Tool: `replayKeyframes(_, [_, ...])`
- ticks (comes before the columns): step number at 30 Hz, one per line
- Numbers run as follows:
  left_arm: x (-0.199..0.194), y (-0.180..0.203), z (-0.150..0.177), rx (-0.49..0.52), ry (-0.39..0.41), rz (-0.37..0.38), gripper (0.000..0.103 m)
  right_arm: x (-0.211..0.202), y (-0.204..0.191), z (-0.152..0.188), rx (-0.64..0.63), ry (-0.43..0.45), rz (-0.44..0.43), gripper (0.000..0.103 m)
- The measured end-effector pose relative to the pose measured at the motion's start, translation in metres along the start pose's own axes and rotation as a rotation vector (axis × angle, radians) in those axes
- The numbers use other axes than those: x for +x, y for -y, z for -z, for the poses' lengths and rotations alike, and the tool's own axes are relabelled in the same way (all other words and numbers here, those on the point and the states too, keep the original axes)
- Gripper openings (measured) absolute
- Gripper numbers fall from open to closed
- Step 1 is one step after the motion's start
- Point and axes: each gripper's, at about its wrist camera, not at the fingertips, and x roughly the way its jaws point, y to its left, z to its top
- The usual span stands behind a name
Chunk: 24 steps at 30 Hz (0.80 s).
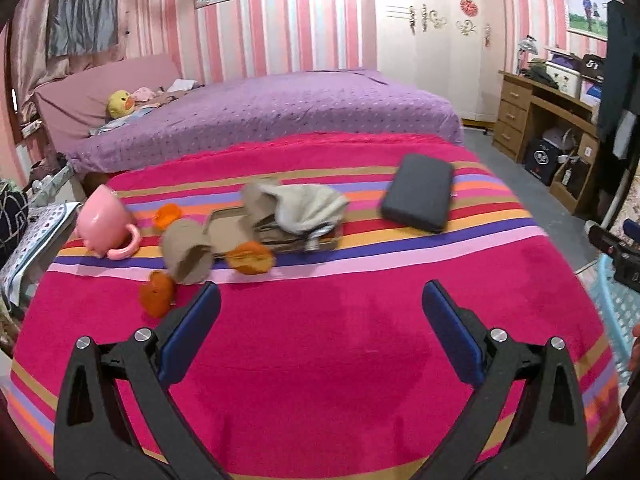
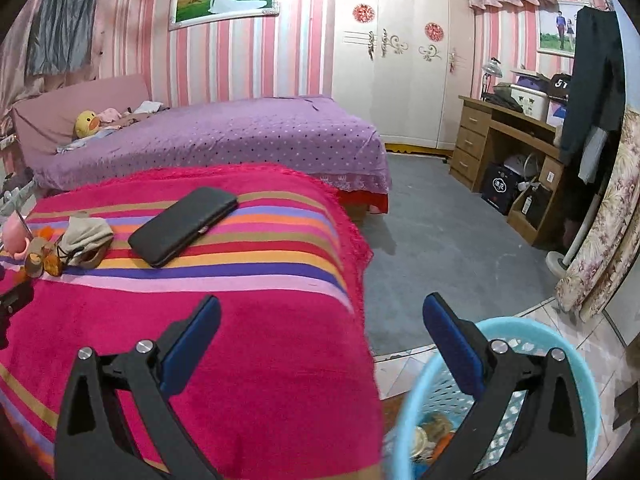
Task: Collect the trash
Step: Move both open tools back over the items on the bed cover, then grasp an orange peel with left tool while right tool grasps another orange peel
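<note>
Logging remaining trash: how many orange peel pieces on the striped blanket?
3 clear in the left wrist view: one beside the pink cup, one mid-pile, one nearest the left gripper. More may be hidden under clutter.

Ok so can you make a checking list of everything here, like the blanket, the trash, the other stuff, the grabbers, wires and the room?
Surface: striped pink blanket covers the table, bare in front of both grippers.
Job's things: orange peel pieces, a cardboard tube and flat cardboard lie at the left; the blue basket on the floor at the right already holds some scraps.
Clutter: pink cup on its side, beige cloth pouch, black case.
Grippers: left gripper open and empty; right gripper open and empty, beside the basket.
Cables: nothing seen.
Surroundings: purple bed, wooden desk, white wardrobe.
</note>
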Motion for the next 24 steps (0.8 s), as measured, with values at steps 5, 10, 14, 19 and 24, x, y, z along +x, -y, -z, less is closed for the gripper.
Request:
replayKeyframes(5, [0.008, -0.034, 0.005, -0.012, -0.020, -0.020, 0.097, 0.007, -0.024, 0.003, -0.031, -0.015, 0.019, 0.098])
replayKeyframes(10, [0.021, -0.075, 0.012, -0.050, -0.063, -0.041, 0.097, 0.013, -0.038, 0.005, -0.044, -0.033, 0.015, 0.098])
replayKeyframes(14, [0.032, -0.099, 0.013, -0.056, -0.080, -0.060, 0.097, 0.018, -0.047, 0.005, -0.038, -0.047, 0.007, 0.098])
replayKeyframes(19, [0.045, -0.134, 0.015, -0.113, -0.122, -0.038, 0.096, 0.022, -0.059, 0.006, -0.057, -0.054, 0.009, 0.098])
replayKeyframes(24, [0.055, -0.149, 0.015, -0.128, -0.150, -0.001, 0.078, 0.024, -0.068, 0.007, -0.071, -0.066, 0.005, 0.098])
